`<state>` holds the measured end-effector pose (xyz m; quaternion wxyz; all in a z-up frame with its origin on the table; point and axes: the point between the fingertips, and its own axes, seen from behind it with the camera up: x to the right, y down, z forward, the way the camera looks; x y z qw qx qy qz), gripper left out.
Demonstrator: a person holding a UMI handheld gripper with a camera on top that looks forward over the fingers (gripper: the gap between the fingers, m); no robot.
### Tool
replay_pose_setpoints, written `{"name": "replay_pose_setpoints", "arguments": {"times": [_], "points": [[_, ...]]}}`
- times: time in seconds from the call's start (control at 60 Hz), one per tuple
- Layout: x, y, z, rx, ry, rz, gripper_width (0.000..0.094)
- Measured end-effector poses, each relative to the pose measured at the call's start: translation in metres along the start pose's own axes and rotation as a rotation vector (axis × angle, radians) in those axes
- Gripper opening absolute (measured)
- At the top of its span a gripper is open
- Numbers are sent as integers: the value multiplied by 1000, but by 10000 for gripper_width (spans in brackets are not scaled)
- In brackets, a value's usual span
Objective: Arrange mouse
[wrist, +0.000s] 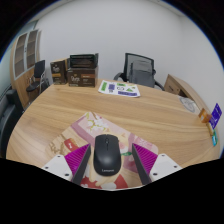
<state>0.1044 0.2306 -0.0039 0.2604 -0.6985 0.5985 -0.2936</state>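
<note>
The black mouse (105, 157) lies on the desk (60, 115) between the fingers of the tool (108, 170), toward 12 o'clock, a gap at each side. It looks light, stiff, smooth; take its long sides.

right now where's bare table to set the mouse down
Bare wood spans the table beyond the mouse pad, up to the green box and the boxes at the far edge. Crowded: the mouse sits between the open gripper fingers.
</note>
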Motion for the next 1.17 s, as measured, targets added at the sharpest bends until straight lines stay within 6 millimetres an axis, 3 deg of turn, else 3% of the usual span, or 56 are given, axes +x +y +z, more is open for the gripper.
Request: {"name": "replay_pose_setpoints", "arguments": {"times": [0.15,0.35,0.5,0.65,0.75,0.867,1.017,1.167], "points": [[14,-17,-52,23,-25,12,864],[52,-19,-168,28,-39,13,864],[89,3,-251,20,-15,36,862],[118,36,-307,12,24,63,863],[134,47,-329,32,55,107,862],[149,55,-338,39,83,127,864],[161,59,-336,39,106,153,866],[159,64,-336,24,90,162,867]]}}
